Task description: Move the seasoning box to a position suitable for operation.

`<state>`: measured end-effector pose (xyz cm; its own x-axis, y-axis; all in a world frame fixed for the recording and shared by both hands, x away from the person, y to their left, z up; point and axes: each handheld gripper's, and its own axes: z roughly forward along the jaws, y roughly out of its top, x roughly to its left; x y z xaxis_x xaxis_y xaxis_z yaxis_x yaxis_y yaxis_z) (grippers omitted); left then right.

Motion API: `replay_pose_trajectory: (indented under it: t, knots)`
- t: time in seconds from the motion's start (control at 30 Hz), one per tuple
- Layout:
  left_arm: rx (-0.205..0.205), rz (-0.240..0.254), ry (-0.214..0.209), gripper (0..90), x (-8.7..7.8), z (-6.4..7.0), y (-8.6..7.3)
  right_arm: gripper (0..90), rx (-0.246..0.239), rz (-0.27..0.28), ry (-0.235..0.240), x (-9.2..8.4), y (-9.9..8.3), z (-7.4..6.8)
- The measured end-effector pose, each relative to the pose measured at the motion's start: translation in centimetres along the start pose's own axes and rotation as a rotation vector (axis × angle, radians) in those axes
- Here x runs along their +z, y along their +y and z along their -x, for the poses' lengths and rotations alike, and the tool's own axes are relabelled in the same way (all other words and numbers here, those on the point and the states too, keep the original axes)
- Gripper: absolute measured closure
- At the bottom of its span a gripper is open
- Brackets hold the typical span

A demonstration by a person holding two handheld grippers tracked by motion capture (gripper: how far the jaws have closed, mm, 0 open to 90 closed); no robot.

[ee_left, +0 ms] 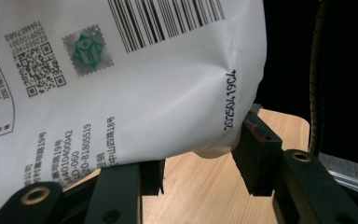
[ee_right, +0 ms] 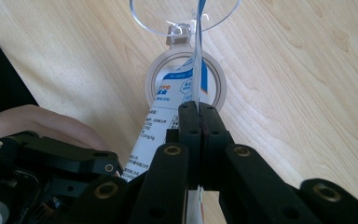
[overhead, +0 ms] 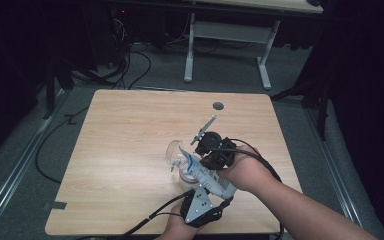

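Observation:
A white pouch (overhead: 205, 175) with blue print and a barcode (ee_left: 121, 79) hangs tilted over a clear jar (overhead: 180, 167) near the table's front middle. The jar's hinged clear lid (ee_right: 182, 14) stands open behind its round mouth (ee_right: 156, 77). My right gripper (ee_right: 199, 109) is shut on the pouch's thin upper edge, just above the jar mouth. My left gripper (ee_left: 203, 158) squeezes the pouch's lower body between its two pads. In the high view the left gripper (overhead: 212, 189) comes in from the bottom and the right gripper (overhead: 200, 159) from the right.
The wooden table (overhead: 130, 140) has a round cable hole (overhead: 218, 106) near its far edge. A second desk's white legs (overhead: 189, 50) stand behind it, and cables (overhead: 130, 65) lie on the grey floor at the left.

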<state>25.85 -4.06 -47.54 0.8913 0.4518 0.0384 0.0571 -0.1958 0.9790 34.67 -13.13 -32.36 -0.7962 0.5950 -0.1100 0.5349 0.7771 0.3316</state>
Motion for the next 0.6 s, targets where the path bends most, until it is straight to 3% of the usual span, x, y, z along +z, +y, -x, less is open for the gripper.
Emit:
replay_pose_trajectory:
  t: [0.6]
  knots:
    - [0.026, -0.03, 0.008, 57.4, -0.2, -0.1, -1.0, 90.0, 0.004, -0.001, 0.007, 0.2, -0.4, -0.1]
